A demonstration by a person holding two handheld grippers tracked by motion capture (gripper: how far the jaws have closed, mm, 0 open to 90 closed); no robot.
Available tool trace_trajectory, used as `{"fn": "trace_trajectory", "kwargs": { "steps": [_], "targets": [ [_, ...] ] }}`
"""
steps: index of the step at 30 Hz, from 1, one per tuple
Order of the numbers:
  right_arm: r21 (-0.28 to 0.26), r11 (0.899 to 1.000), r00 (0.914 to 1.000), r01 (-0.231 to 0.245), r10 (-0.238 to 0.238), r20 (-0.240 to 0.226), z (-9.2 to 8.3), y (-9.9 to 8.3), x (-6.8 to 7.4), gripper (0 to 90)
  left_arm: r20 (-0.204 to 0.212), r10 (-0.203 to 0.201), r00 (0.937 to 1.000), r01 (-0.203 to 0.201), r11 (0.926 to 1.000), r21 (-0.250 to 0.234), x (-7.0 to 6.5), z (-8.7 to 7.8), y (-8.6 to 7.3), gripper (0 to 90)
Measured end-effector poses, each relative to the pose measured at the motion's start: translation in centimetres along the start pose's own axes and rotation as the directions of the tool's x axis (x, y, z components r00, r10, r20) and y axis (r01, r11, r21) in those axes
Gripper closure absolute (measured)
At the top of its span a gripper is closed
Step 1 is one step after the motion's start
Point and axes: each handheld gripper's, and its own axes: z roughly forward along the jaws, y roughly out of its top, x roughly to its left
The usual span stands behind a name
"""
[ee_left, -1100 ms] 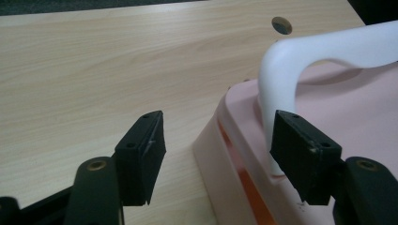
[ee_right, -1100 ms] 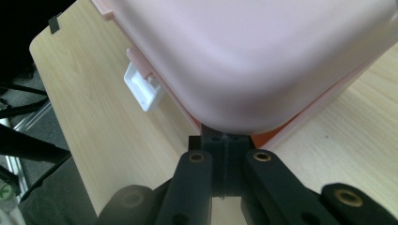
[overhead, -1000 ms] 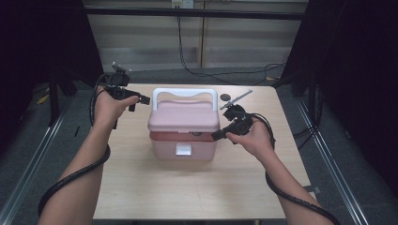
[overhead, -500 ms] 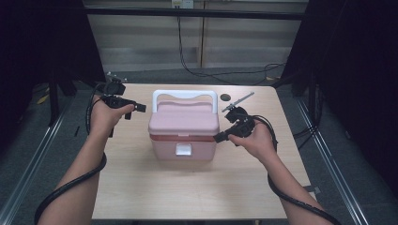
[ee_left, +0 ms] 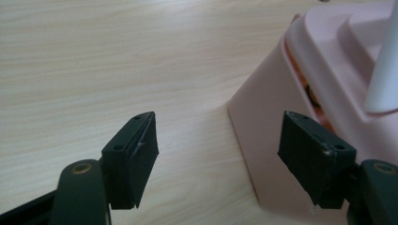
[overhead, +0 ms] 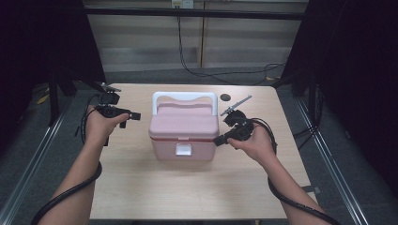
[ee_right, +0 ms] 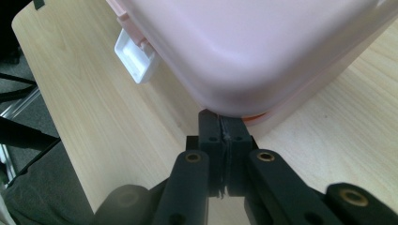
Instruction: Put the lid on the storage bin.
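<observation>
A pink cooler box (overhead: 184, 131) with a white handle (overhead: 185, 96) and a white front latch (overhead: 183, 150) stands in the middle of the wooden table (overhead: 141, 187). My left gripper (overhead: 130, 117) hovers a little to the left of the box, pointing at it. Its jaws have just been opening, and in the left gripper view the left gripper (ee_left: 218, 154) is open around nothing, with the box's side (ee_left: 281, 108) ahead on the right. My right gripper (overhead: 219, 139) is shut, and in the right gripper view its tips (ee_right: 226, 126) rest against the box's side (ee_right: 263, 47) at the orange seam.
A small dark round object (overhead: 225, 97) lies on the table behind the box. Cables (overhead: 211, 70) run across the floor beyond the far edge. Metal rails (overhead: 42, 154) flank the table on both sides.
My left hand has drawn away from the box's back left corner, coming nearer and lower, and its jaws have spread a bit. The right hand and the box have stayed put.
</observation>
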Motion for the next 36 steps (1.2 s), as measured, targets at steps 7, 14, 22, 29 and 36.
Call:
{"fn": "trace_trajectory", "kwargs": {
  "steps": [7, 14, 22, 29, 36],
  "targets": [
    [0.0, 1.0, 0.9999, -0.005, 0.005, -0.016, 0.0, -1.0, -0.1, 82.8, -0.004, -0.007, 1.0, 0.007, 1.0, -0.006, 0.8, 0.4, -1.2, 25.9],
    [-0.019, 1.0, 0.9999, -0.011, 0.011, -0.003, 0.2, -2.6, -0.6, 66.3, 0.009, 0.002, 1.0, -0.002, 1.0, 0.003, 1.1, 0.6, -2.1, 24.9],
    [-0.055, 0.998, 0.9994, 0.019, -0.017, 0.03, 0.9, -5.0, -1.6, 46.3, 0.011, 0.015, 0.9998, -0.015, 0.9998, 0.013, 1.2, 1.2, -3.2, 24.5],
    [-0.075, 0.997, 0.9993, 0.017, -0.014, 0.035, 1.2, -7.2, -2.3, 39.2, 0.018, 0.018, 0.9997, -0.019, 0.9995, 0.025, 1.1, 1.9, -4.4, 24.0],
    [-0.06, 0.998, 0.9996, 0.005, -0.003, 0.028, 1.9, -9.6, -3.3, 33.9, 0.034, 0.024, 0.9991, -0.025, 0.9987, 0.045, 1.1, 2.7, -5.6, 23.8]
  ]
}}
